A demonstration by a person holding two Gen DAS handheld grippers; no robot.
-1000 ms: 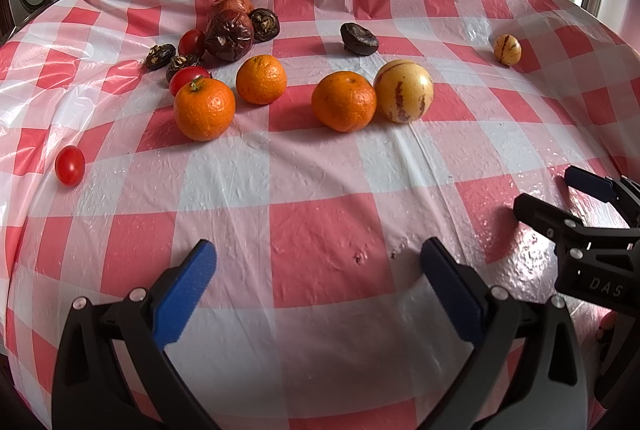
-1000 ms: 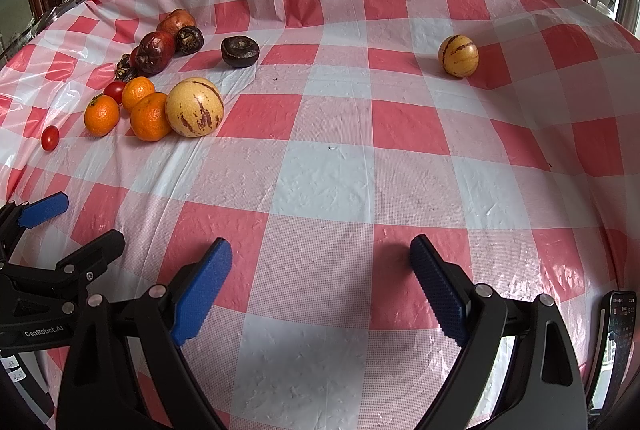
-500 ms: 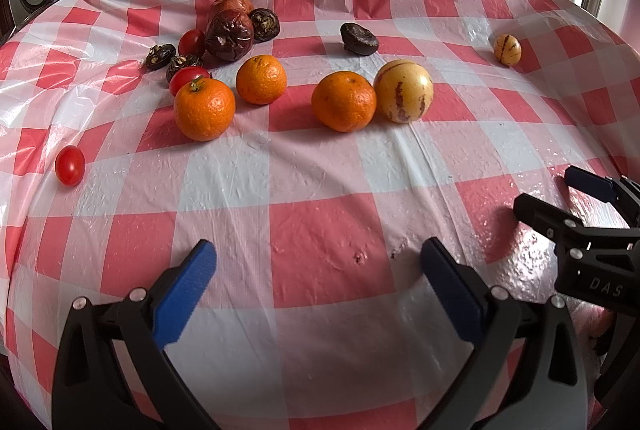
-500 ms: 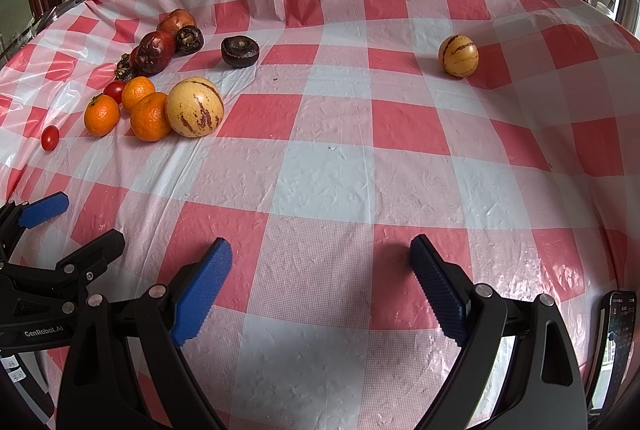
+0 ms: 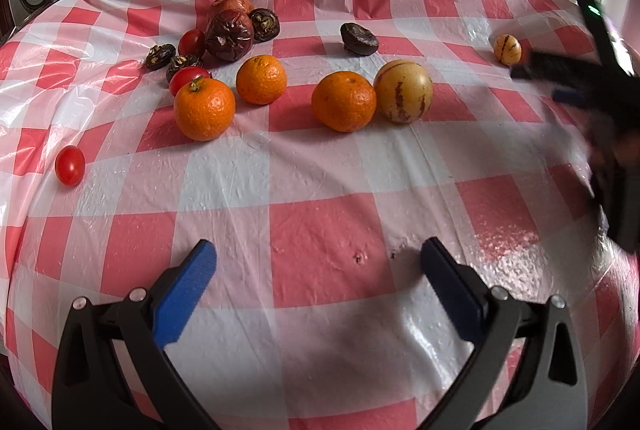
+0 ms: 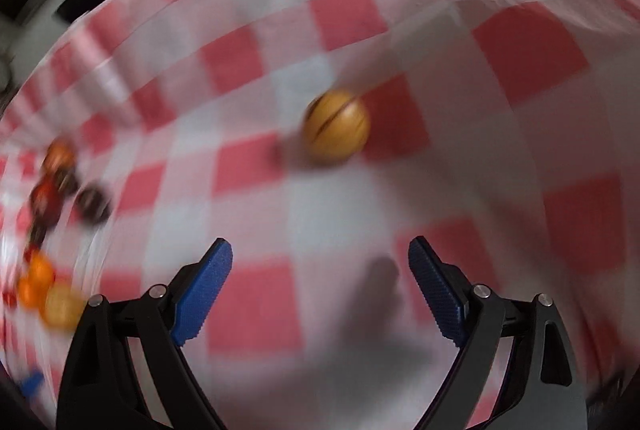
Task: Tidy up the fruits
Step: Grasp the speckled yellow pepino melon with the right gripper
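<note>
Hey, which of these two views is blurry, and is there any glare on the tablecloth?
Right wrist view: motion-blurred throughout, the small striped fruit smeared, only the right gripper sharp. Left wrist view: mostly crisp, the oranges in focus, but the right gripper at the right edge is blurred; glare speckles the tablecloth near the left gripper.

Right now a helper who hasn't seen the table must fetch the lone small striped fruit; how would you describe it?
On the red-checked tablecloth, look far right of the fruit row. The small yellow striped fruit sits alone, smaller than the large striped fruit touching an orange.
</note>
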